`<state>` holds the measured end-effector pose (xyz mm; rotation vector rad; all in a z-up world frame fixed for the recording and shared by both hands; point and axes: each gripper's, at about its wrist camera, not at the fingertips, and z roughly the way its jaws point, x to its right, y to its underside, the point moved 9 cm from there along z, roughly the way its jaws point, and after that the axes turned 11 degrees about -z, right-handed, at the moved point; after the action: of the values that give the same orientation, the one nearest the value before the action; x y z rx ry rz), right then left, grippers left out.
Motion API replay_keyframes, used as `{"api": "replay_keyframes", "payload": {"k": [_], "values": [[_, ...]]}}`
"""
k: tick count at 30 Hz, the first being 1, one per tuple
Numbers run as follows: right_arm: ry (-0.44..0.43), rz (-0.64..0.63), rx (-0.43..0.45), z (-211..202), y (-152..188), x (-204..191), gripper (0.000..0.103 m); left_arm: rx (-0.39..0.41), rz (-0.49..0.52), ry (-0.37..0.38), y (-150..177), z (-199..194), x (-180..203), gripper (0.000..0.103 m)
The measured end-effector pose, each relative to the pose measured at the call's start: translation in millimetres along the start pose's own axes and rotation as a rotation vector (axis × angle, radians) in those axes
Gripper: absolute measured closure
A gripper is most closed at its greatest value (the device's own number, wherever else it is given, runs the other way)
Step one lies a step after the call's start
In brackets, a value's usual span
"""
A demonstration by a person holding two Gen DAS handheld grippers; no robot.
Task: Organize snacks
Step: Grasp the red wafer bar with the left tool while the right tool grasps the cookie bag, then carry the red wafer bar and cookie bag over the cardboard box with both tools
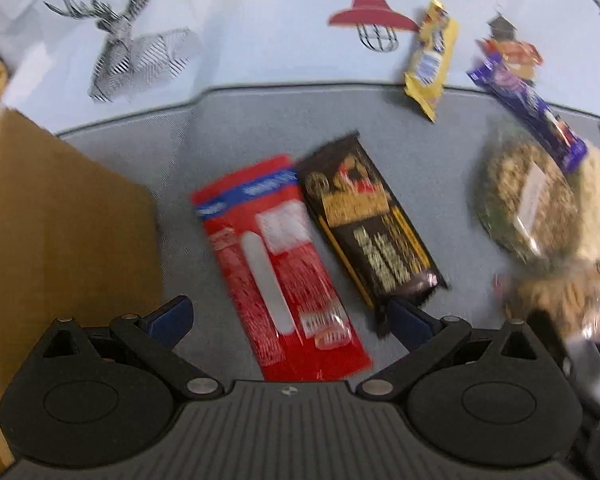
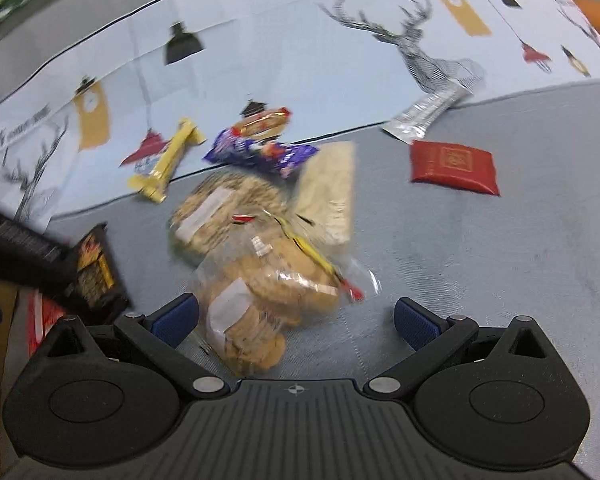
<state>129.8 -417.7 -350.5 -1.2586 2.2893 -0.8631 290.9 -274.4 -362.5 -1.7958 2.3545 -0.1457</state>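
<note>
My left gripper [image 1: 290, 316] is open just above a red snack packet [image 1: 278, 264] lying on the grey mat, with a black and gold packet [image 1: 370, 226] beside it on the right. My right gripper [image 2: 296, 318] is open too, its fingers either side of a clear bag of cookies [image 2: 268, 288]. Behind that bag lie a round seeded cracker pack [image 2: 220, 208], a pale bar [image 2: 332, 192], a purple wrapper [image 2: 260, 150] and a yellow bar [image 2: 168, 160]. The same black and gold packet [image 2: 96, 268] shows at the left of the right wrist view.
A cardboard box [image 1: 56, 232] stands at the left, close to my left gripper. A red pouch [image 2: 452, 166] and a silver sachet [image 2: 428, 112] lie to the right on the grey mat [image 2: 480, 260]. A printed cloth [image 1: 260, 28] covers the table beyond.
</note>
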Motion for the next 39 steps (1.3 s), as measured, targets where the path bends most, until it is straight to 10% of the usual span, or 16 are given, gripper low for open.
{"api": "replay_keyframes", "payload": {"k": [10,15,19,21,22,24,32,39], "values": [[-0.014,-0.002,0.006,8,-2,-6,0.000,-0.153,-0.129,0.029,0,37,-16,0.000],[0.038,-0.030,0.010,13,-2,-4,0.000,-0.147,-0.348,0.040,-19,43,-32,0.000],[0.053,-0.057,0.011,15,-1,-5,0.000,-0.118,-0.326,0.010,-18,42,-32,0.005],[0.055,-0.065,0.014,16,-1,-5,0.001,-0.071,-0.333,0.005,-12,24,-27,0.051],[0.053,-0.070,0.019,15,-1,-5,0.001,-0.052,-0.323,0.001,-13,16,-27,0.052],[0.056,-0.095,0.045,10,-2,-5,0.037,-0.036,-0.282,-0.003,-9,5,-19,0.055],[0.023,-0.027,0.139,-24,-9,10,0.044,0.052,-0.202,0.105,32,-71,-18,0.056],[-0.190,0.106,0.094,-89,-5,-8,0.044,0.127,-0.158,0.163,110,-153,-64,0.056]]}}
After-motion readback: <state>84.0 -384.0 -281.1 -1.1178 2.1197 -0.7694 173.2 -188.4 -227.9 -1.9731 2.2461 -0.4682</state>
